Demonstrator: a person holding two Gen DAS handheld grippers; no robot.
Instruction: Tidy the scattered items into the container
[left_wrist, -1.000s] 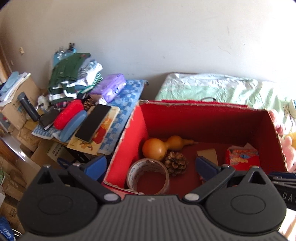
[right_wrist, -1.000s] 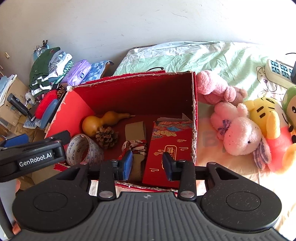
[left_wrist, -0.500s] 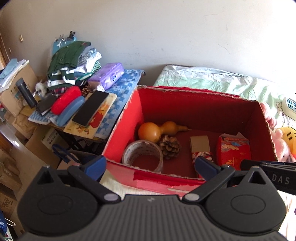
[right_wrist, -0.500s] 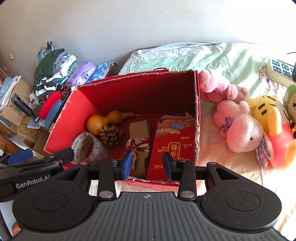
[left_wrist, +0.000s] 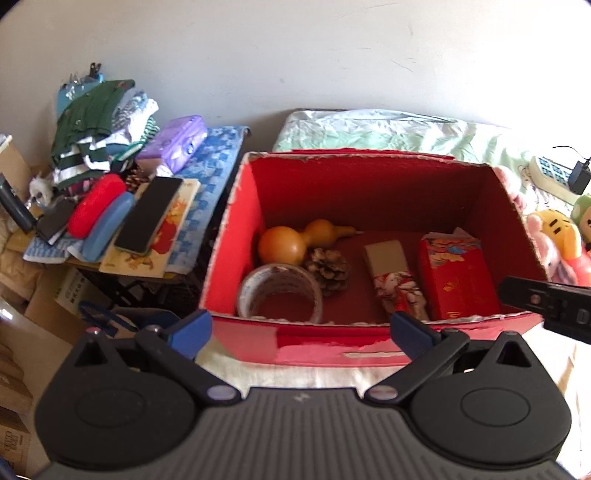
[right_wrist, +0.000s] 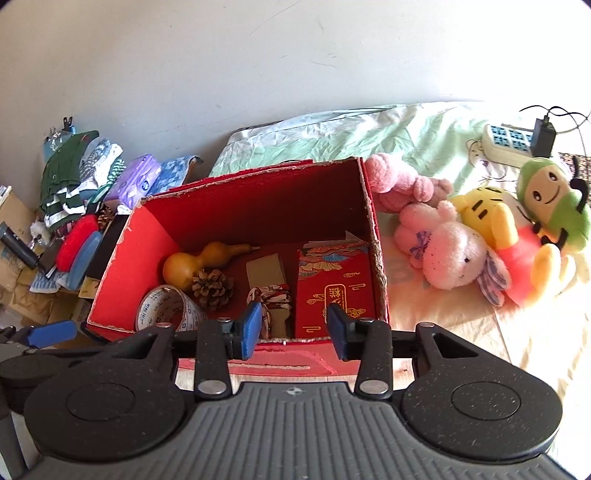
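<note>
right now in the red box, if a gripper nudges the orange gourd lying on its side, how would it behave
The orange gourd has a round bulb, so it would probably roll or pivot. Its skin looks smooth, so the fingers might slip. The brown pinecone beside it may block rolling that way.

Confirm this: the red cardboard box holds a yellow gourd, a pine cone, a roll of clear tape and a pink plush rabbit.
Not quite. The pink plush rabbit lies outside, on the bed to the right of the red cardboard box, as the right wrist view shows. The yellow gourd, the pine cone and the roll of clear tape are indeed inside.
</note>
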